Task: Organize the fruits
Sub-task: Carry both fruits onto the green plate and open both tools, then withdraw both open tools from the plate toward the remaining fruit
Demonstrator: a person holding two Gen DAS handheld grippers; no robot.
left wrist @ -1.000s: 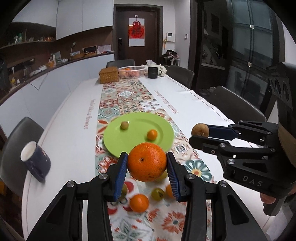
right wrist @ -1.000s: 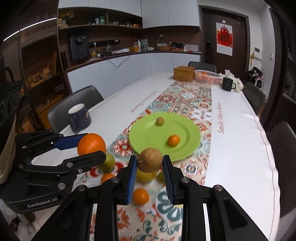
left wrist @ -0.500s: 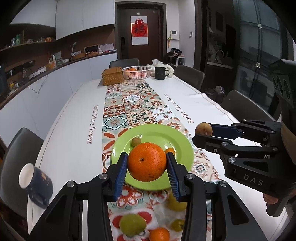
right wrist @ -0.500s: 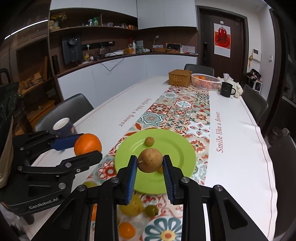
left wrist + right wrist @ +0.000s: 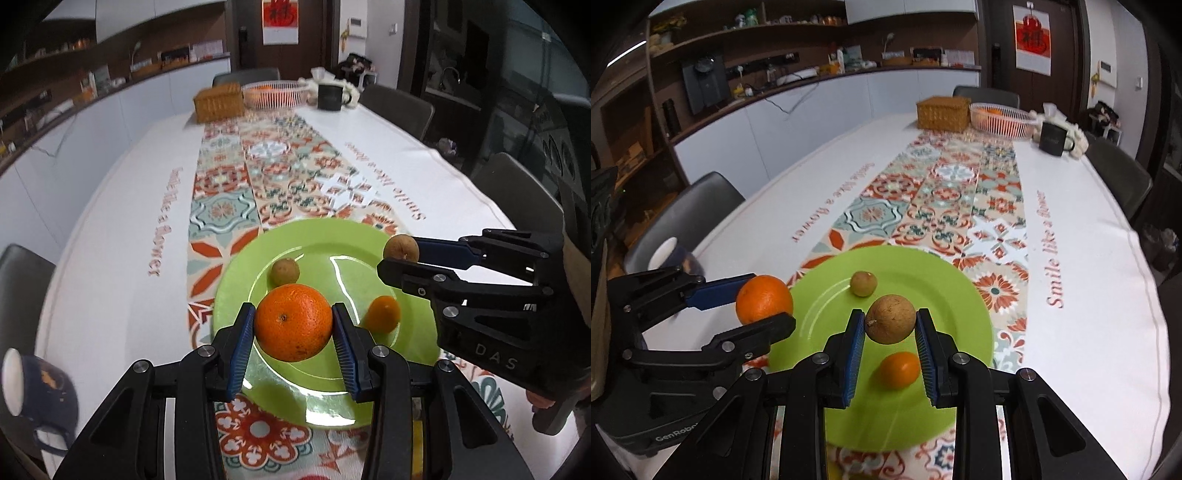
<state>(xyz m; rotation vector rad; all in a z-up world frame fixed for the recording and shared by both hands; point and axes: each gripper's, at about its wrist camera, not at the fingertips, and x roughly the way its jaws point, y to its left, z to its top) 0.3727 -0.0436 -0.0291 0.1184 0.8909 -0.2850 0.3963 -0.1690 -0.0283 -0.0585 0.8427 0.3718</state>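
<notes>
Two fruits lie on the green plate (image 5: 236, 280). Left gripper (image 5: 293, 334) fingers clamp the orange (image 5: 293, 323); right gripper (image 5: 890, 341) fingers clamp a brown fruit (image 5: 890, 324), both above the plate, unreleased.

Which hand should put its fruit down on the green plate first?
Probably the left. The left hand-held gripper holds the big orange over bare space on the green plate. The right hand-held gripper holds its brown fruit above a small orange fruit on the plate.
</notes>
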